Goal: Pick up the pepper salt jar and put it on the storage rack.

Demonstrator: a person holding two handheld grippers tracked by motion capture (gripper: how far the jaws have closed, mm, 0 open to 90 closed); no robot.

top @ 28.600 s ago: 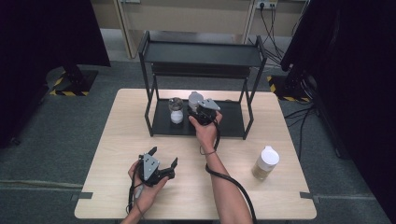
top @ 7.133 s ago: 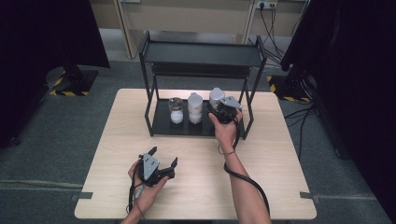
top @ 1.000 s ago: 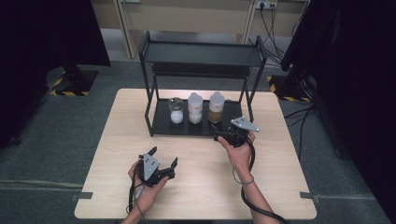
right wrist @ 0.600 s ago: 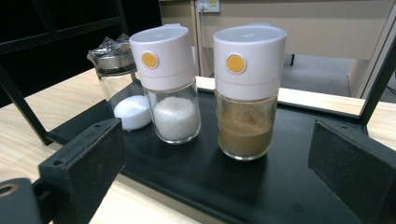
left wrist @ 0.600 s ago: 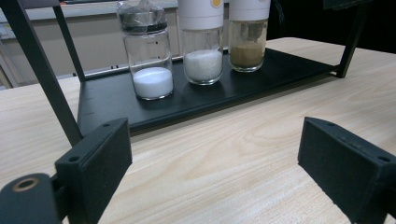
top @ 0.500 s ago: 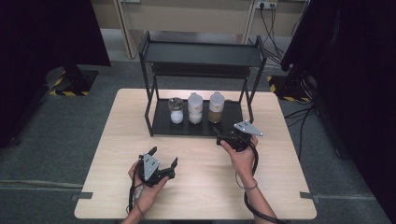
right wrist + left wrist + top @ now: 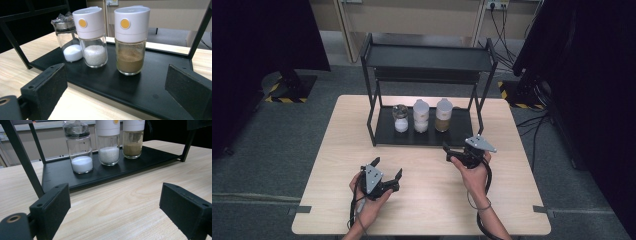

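Surface: wooden table [image 7: 427, 200], black rack [image 7: 427, 135] at back
Right gripper [image 7: 458, 152]: held wide, empty (left gripper [image 7: 387, 176] likewise)
Risk: brown jar [image 7: 130, 41] could be toppled if clipped

Black curtains [image 7: 262, 35] — striped floor tape [image 7: 287, 99]

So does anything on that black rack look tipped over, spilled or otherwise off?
Nothing stands out. The three jars stand upright in a row on the rack's bottom tray, lids on, with no spill visible around them.
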